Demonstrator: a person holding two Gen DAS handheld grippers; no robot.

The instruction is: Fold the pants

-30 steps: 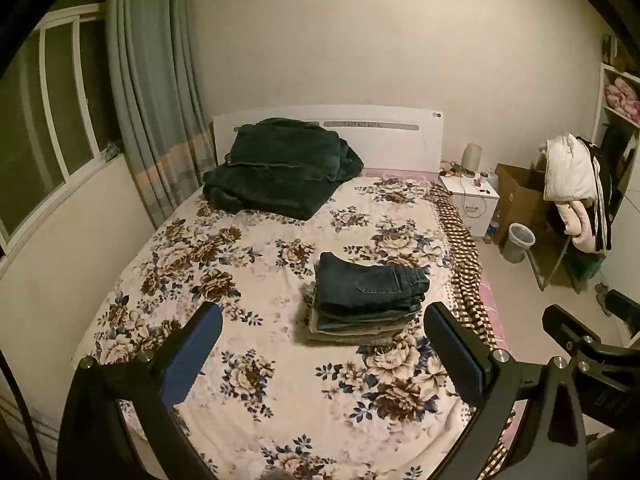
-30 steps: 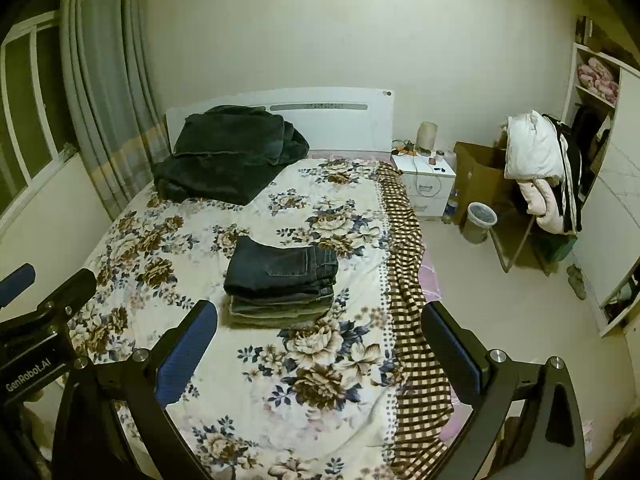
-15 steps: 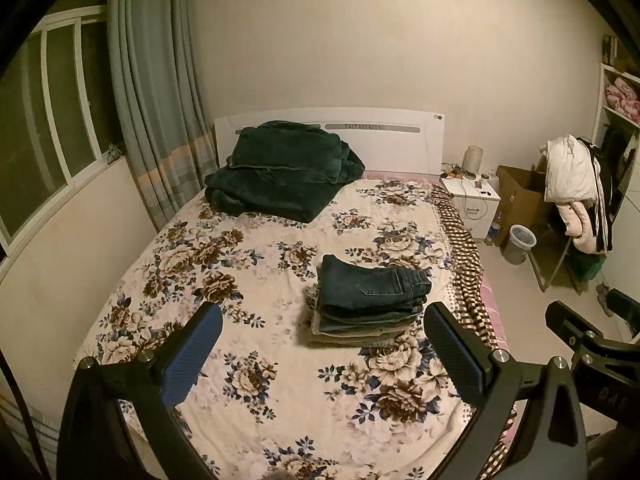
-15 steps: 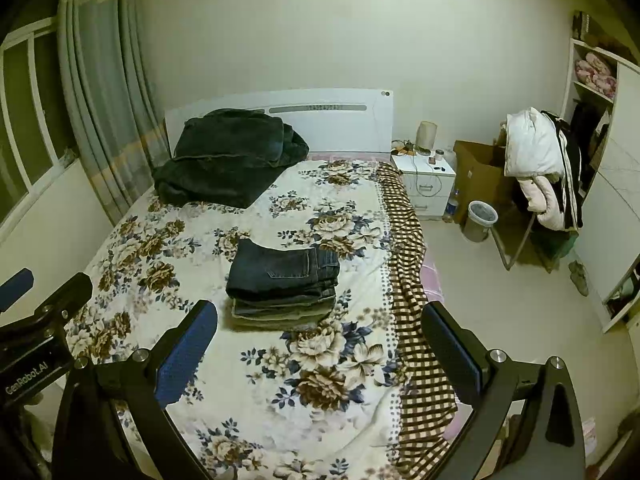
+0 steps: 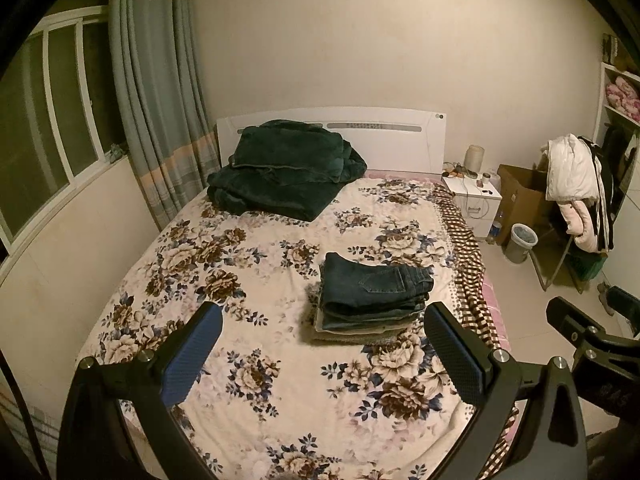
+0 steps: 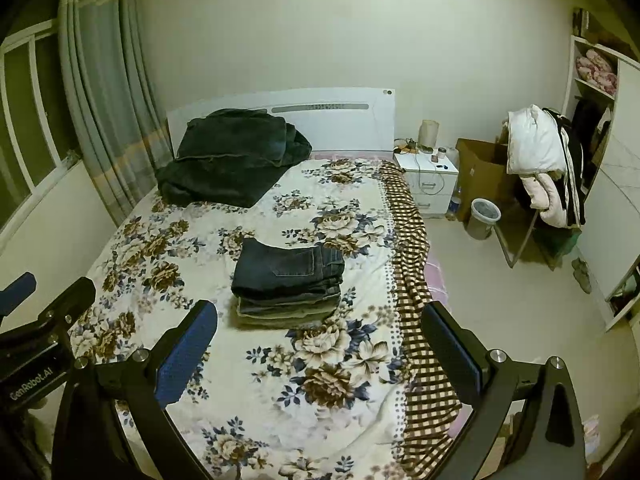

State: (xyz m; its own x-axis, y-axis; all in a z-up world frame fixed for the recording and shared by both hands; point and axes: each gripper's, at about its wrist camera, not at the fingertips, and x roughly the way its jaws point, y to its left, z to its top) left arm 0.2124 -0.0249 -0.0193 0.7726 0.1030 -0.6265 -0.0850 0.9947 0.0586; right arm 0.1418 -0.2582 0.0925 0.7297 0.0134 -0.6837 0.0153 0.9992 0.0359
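A stack of folded pants [image 5: 372, 300] [image 6: 288, 280], dark jeans on top, lies on the floral bedspread [image 5: 248, 380] [image 6: 320, 360] toward the bed's right side. My left gripper [image 5: 324, 336] is open and empty, held back above the foot of the bed, well short of the stack. My right gripper [image 6: 320, 332] is open and empty too, hovering near the bed's right front. In the left wrist view the right gripper's body [image 5: 592, 340] shows at the right edge; in the right wrist view the left gripper's body [image 6: 40, 328] shows at the left edge.
A dark green blanket [image 5: 280, 172] is heaped at the white headboard [image 5: 392, 136]. A checked sheet [image 6: 416, 280] hangs over the bed's right edge. Right of the bed stand a white nightstand [image 6: 430, 184], a cardboard box [image 6: 480, 172], a bin [image 6: 482, 218] and a chair draped with clothes [image 6: 540, 160].
Both views have drifted slightly back and up from the bed; the pants stack sits a little lower in frame. Both grippers stay open and empty.
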